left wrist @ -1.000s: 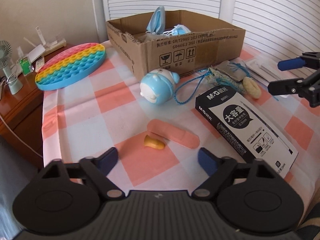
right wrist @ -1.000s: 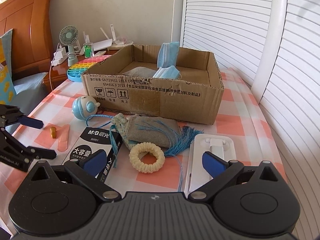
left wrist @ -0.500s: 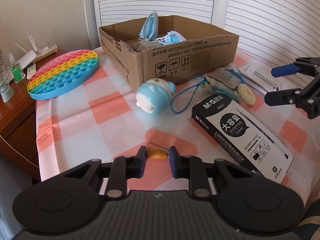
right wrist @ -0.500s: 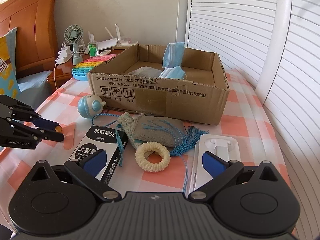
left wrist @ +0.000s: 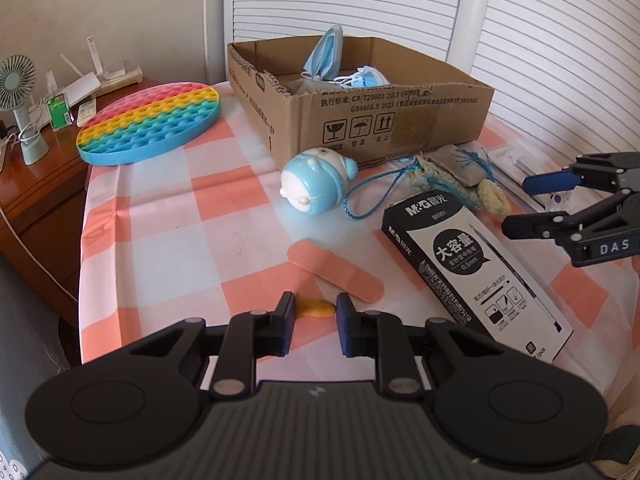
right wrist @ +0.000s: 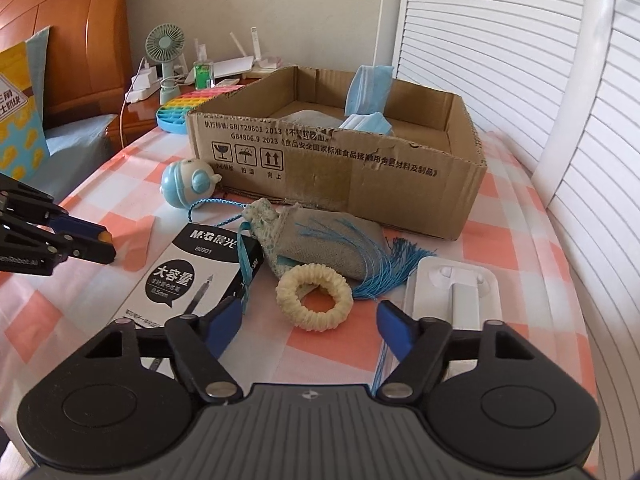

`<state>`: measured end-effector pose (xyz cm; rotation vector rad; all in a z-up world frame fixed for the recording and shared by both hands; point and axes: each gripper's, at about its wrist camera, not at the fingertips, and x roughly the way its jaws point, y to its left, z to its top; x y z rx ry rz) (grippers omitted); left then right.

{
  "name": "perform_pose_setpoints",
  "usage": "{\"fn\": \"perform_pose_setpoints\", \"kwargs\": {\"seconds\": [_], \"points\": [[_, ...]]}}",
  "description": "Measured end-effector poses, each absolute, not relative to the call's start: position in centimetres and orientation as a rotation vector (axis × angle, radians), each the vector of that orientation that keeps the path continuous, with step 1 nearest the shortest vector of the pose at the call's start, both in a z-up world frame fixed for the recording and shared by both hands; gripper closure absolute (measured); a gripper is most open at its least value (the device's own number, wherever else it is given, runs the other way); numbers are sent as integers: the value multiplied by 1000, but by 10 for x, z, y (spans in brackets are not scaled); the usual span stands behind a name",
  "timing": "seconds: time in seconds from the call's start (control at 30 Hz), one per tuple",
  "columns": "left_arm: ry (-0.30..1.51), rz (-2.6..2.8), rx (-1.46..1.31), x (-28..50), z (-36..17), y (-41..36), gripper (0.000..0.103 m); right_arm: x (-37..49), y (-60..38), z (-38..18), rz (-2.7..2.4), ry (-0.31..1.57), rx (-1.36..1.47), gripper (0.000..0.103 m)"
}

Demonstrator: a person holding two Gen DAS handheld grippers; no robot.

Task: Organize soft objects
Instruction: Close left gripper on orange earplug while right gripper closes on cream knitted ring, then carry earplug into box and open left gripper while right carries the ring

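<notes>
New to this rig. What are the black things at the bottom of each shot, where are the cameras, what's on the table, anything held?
No robot arm here: a person holds one two-finger gripper in each hand, and a fisheye camera on each looks forward along its fingers.

The left gripper is shut on a small orange earplug, still low over the checked tablecloth. The right gripper holds nothing; its jaws are closing around a cream scrunchie without touching it.

Also on the table: a cardboard box with blue face masks inside, a blue round toy, a pink plaster, a black pen box, a grey tasselled sachet and a rainbow pop mat.
</notes>
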<state>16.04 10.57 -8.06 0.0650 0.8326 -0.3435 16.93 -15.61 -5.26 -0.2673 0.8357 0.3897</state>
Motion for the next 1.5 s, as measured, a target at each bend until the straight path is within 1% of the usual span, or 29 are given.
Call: {"fn": "perform_pose_setpoints", "kwargs": {"seconds": [0.2, 0.37, 0.5, 0.57, 0.63, 1.07, 1.33, 1.5], "points": [[834, -327, 38, 160, -81, 107, 83, 183, -156, -59, 408, 835, -268, 27], [835, -323, 28, 161, -81, 108, 83, 191, -155, -64, 424, 847, -265, 31], [836, -322, 23, 162, -81, 108, 83, 194, -155, -67, 436, 864, -256, 44], [836, -323, 21, 162, -81, 109, 83, 194, -155, -68, 436, 870, -251, 47], [834, -326, 22, 162, -81, 109, 83, 193, -156, -67, 432, 869, -247, 54], [840, -369, 65, 154, -64, 105, 83, 178, -160, -44, 428, 836, -269, 54], [873, -389, 94, 146, -41, 101, 83, 166, -161, -18, 465, 807, -306, 54], [846, -405, 115, 145, -22, 93, 83, 164, -162, -2, 487, 784, -307, 54]]}}
